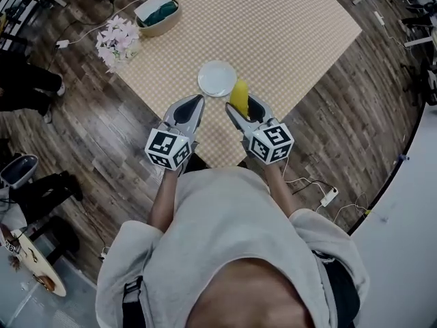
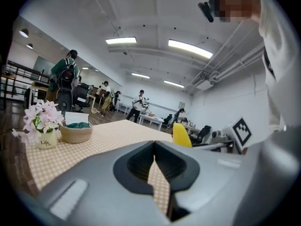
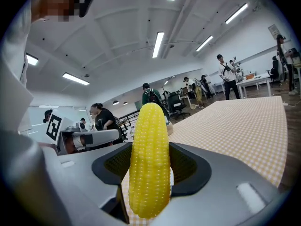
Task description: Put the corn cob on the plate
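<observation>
My right gripper point(image 1: 244, 105) is shut on a yellow corn cob point(image 1: 239, 95), which stands upright between the jaws point(image 3: 149, 159) and hides the gap between them. The cob's tip hangs just beside the right rim of a white plate point(image 1: 217, 78) on the checked tablecloth. My left gripper point(image 1: 190, 108) hovers just left of the right one, near the plate's lower left edge; its jaws point(image 2: 155, 166) are closed together with nothing between them. The cob point(image 2: 181, 134) also shows in the left gripper view, to the right.
A vase of pink flowers point(image 1: 117, 39) and a bowl holding a tissue and green cloth point(image 1: 158, 12) stand at the table's far left corner. The checked table point(image 1: 293, 26) stretches beyond the plate. Chairs and people are around the room; cables lie on the floor at the right.
</observation>
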